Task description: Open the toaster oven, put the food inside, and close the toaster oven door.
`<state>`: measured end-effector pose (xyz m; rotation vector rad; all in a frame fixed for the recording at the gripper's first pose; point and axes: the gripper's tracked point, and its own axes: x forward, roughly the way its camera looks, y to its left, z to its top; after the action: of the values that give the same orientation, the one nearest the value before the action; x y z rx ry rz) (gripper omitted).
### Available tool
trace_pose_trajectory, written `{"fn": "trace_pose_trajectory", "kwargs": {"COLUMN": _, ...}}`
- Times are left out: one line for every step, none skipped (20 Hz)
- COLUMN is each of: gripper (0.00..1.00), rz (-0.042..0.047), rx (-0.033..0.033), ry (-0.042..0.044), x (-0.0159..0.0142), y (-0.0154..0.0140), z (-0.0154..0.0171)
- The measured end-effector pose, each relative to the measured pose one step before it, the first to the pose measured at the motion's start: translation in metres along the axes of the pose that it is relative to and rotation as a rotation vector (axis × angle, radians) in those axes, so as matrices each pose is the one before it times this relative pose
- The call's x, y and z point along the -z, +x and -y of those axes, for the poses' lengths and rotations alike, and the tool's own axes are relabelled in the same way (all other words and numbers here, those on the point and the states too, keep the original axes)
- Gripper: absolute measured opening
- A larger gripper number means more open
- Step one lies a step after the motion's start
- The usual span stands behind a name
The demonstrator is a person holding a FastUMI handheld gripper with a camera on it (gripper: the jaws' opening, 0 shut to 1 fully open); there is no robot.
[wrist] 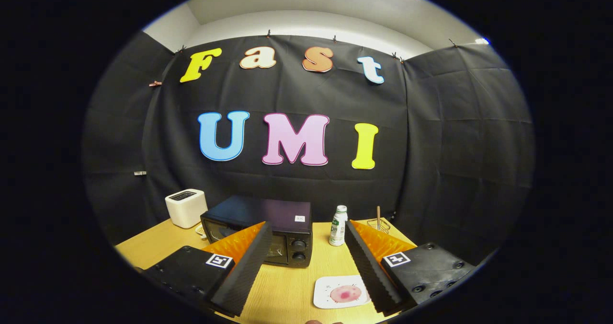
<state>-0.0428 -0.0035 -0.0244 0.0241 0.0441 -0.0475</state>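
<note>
While jaws gape, food [346,294] lies between them.

No wording can be read. A small white sticker [300,218] on the toaster oven [268,216] is too tiny to make out; the bottle [338,228] label blurs. The gripper [308,226], fingers spread apart, bears square black-and-white marker tags [219,260].

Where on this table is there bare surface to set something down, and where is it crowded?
Bare wood lies between the open gripper fingers, from the toaster oven front to the white plate of food. Another strip runs between the oven and the bottle. The far edge is crowded: white toaster, oven, bottle, wire holder.
</note>
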Motion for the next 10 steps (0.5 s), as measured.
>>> {"fn": "trace_pose_trajectory", "kwargs": {"gripper": 0.98, "rz": -0.00389, "rx": 0.00117, "ry": 0.00466, "x": 0.0008, "y": 0.00025, "z": -0.00147}}
{"fn": "trace_pose_trajectory", "kwargs": {"gripper": 0.98, "rz": -0.00311, "rx": -0.00028, "ry": 0.0002, "x": -0.00039, "y": 0.00242, "z": -0.00137}}
{"fn": "trace_pose_trajectory", "kwargs": {"gripper": 0.98, "rz": -0.00063, "rx": -0.00235, "ry": -0.00288, "x": 0.00051, "y": -0.00059, "z": -0.00236}}
{"fn": "trace_pose_trajectory", "kwargs": {"gripper": 0.98, "rz": 0.00024, "rx": -0.00337, "ry": -0.00379, "x": -0.00075, "y": -0.0004, "z": -0.00164}}
{"fn": "trace_pose_trajectory", "kwargs": {"gripper": 0.98, "rz": -0.00028, "rx": -0.00253, "ry": -0.00321, "x": -0.00005, "y": 0.00061, "z": -0.0014}}
{"fn": "trace_pose_trajectory", "kwargs": {"gripper": 0.98, "rz": -0.00213, "rx": -0.00247, "ry": -0.00062, "x": -0.00013, "y": 0.00088, "z": -0.00107}}
{"fn": "trace_pose_trajectory", "kwargs": {"gripper": 0.98, "rz": -0.00442, "rx": -0.00175, "ry": 0.00345, "x": 0.00169, "y": 0.00022, "z": -0.00031}}
{"fn": "trace_pose_trajectory", "kwargs": {"gripper": 0.98, "rz": -0.00497, "rx": -0.00329, "ry": 0.00451, "x": 0.00158, "y": 0.00017, "z": -0.00081}}
{"fn": "trace_pose_trajectory", "kwargs": {"gripper": 0.98, "rz": -0.00706, "rx": -0.00155, "ry": 0.00245, "x": 0.00106, "y": -0.00003, "z": 0.00029}}
{"fn": "trace_pose_trajectory", "kwargs": {"gripper": 0.98, "rz": -0.00463, "rx": -0.0015, "ry": -0.00082, "x": 0.0007, "y": -0.0001, "z": 0.0005}}
